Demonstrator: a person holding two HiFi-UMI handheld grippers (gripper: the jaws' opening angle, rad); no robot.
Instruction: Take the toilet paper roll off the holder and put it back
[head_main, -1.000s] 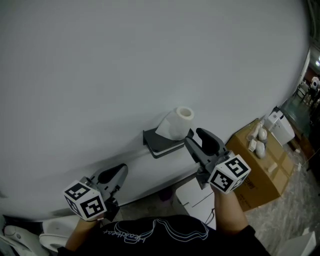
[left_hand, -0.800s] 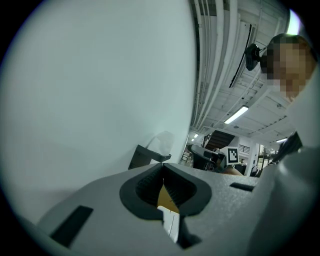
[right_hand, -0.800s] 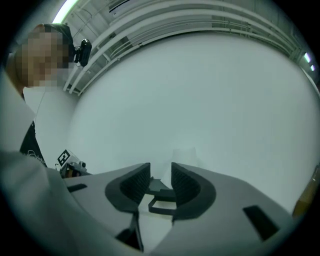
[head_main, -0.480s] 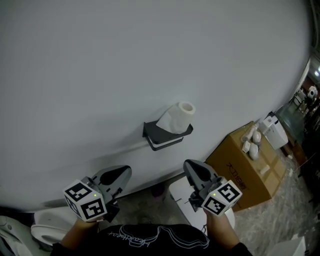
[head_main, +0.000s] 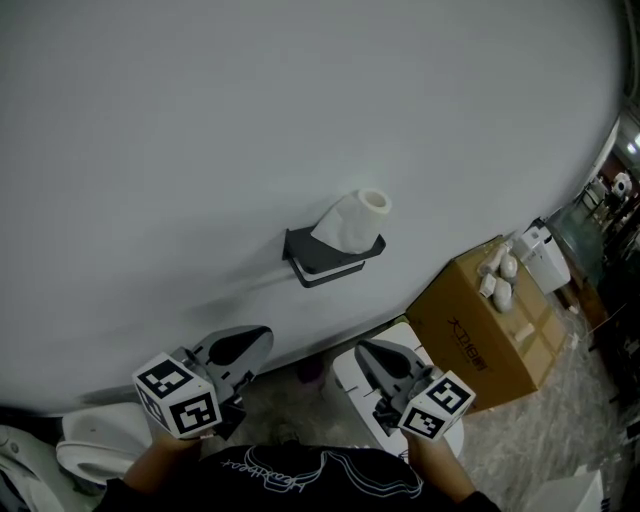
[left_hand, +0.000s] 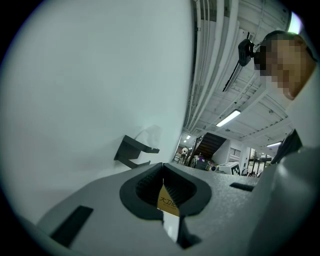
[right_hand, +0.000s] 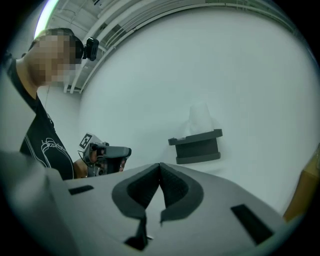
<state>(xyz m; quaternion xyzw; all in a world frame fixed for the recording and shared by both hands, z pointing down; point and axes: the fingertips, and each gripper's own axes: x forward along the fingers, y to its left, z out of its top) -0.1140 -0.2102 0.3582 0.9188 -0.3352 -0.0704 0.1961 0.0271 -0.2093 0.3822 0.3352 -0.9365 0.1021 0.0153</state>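
Head view, left to right: the left gripper (head_main: 245, 345) hangs low before the wall (head_main: 300, 100), pointing level at it. Its jaws are together with nothing between them, as the left gripper view (left_hand: 162, 165) confirms. Up and to its right, the dark holder (head_main: 330, 257) juts from the wall. The toilet paper roll (head_main: 350, 222) stands on the holder's top against the wall, its long axis leaning, open core end up and to the right. Below and just right of the holder sits the right gripper (head_main: 375, 352), also closed and empty in the right gripper view (right_hand: 160, 165). From there the holder (right_hand: 196, 146) lies ahead, above and slightly right. Both tools are well apart from the roll, though the right one looks the nearer and would have to open and rise to reach it. A cardboard box (head_main: 480, 330) stands at far right.
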